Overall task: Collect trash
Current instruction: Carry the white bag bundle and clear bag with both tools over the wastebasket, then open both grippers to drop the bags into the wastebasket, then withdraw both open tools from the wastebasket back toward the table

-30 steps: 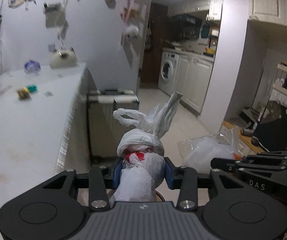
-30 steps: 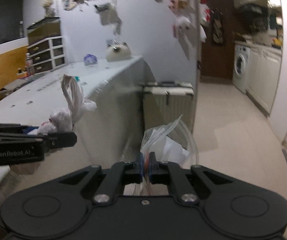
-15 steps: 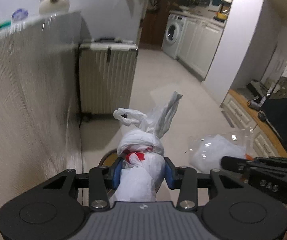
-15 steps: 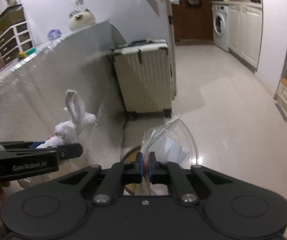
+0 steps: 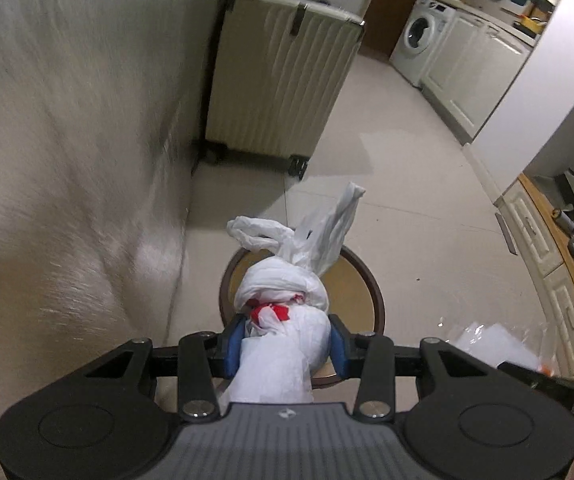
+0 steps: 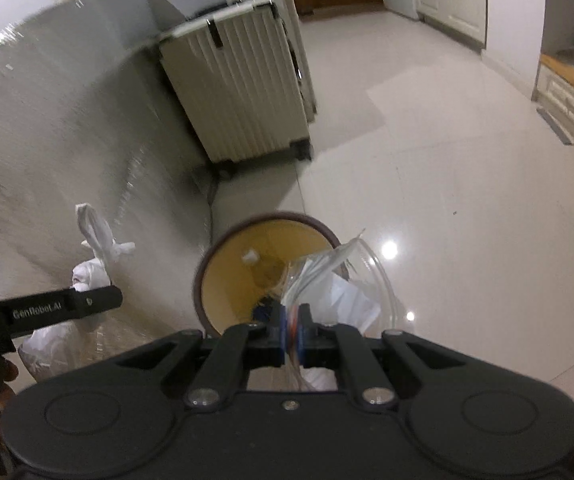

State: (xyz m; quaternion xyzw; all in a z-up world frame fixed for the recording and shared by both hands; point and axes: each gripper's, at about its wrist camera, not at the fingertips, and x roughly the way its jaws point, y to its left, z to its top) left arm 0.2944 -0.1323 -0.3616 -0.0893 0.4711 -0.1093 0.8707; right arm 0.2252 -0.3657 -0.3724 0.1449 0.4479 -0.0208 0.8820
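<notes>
My left gripper [image 5: 285,338] is shut on a knotted white plastic bag [image 5: 283,292] with red print, held over a round brown bin [image 5: 361,280] with a tan inside. The bag's loose handles stick up past the knot. My right gripper [image 6: 291,330] is shut on a clear plastic bag [image 6: 337,288] holding white paper, just above the same bin [image 6: 263,256]. In the right wrist view the white bag [image 6: 87,276] and the left gripper's side [image 6: 59,308] show at the left. The clear bag [image 5: 495,340] appears at the lower right of the left wrist view.
A cream ribbed suitcase [image 5: 275,84] stands on the pale tiled floor [image 6: 447,160] behind the bin. A cloth-draped table side [image 5: 67,160] rises close on the left. White cabinets and a washing machine [image 5: 419,40] line the far right. A small white scrap [image 6: 250,256] lies inside the bin.
Both grippers have come down from table height toward the floor and tilted downward, each keeping its bag. The bin has come into view beneath them.
</notes>
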